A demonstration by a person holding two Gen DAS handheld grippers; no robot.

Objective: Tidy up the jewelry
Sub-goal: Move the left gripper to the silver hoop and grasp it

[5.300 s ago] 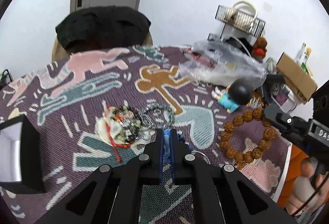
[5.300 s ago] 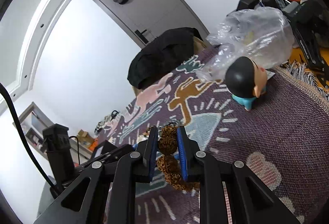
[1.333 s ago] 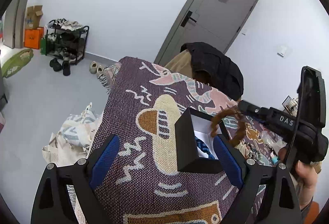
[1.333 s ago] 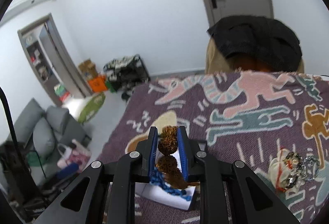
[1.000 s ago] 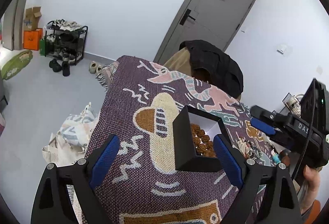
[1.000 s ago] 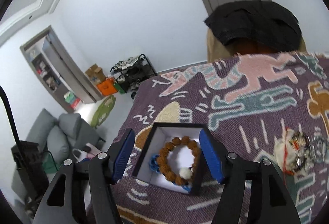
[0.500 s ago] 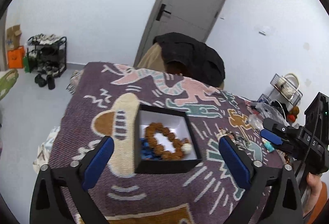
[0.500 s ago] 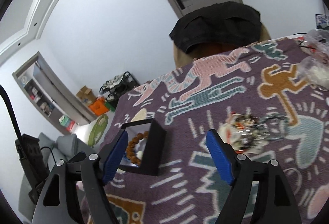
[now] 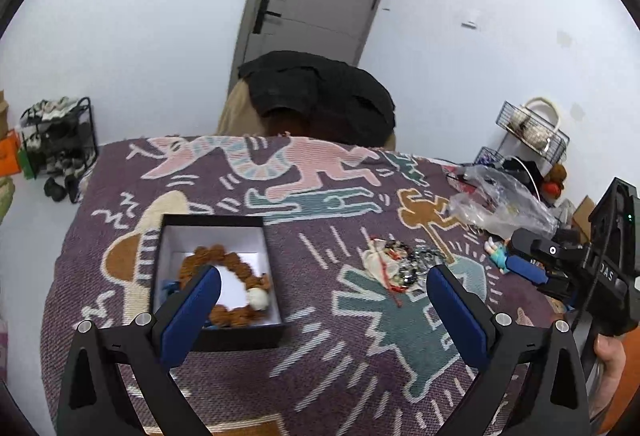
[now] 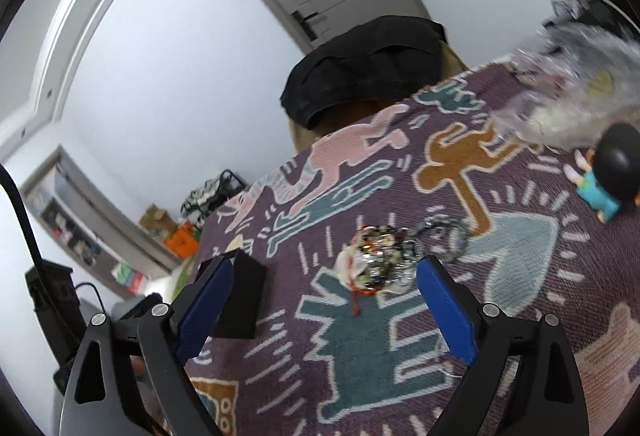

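Note:
A black jewelry box (image 9: 214, 224) with a white lining sits on the patterned purple cloth (image 9: 320, 356). Inside it lie a brown wooden-bead bracelet (image 9: 236, 272) and a bit of blue beads (image 9: 168, 286). A tangled pile of jewelry (image 9: 394, 264) on a white pouch lies to the box's right. My left gripper (image 9: 322, 298) hangs open above the cloth between box and pile, holding nothing. In the right wrist view my right gripper (image 10: 324, 282) frames the pile of jewelry (image 10: 380, 260); its jaws are still opening with nothing gripped. The box (image 10: 244, 296) shows at its left finger.
A small figurine (image 10: 608, 172) with a black head and a crumpled clear plastic bag (image 10: 568, 92) lie at the cloth's right side. A chair with a black garment (image 9: 316, 92) stands behind the table. A hand (image 9: 610, 352) holds the right gripper body (image 9: 580, 268) at the right.
The brown bracelet was let go into the box. Both grippers have swung right, away from the box toward the jewelry pile, and the right jaws have spread wider.

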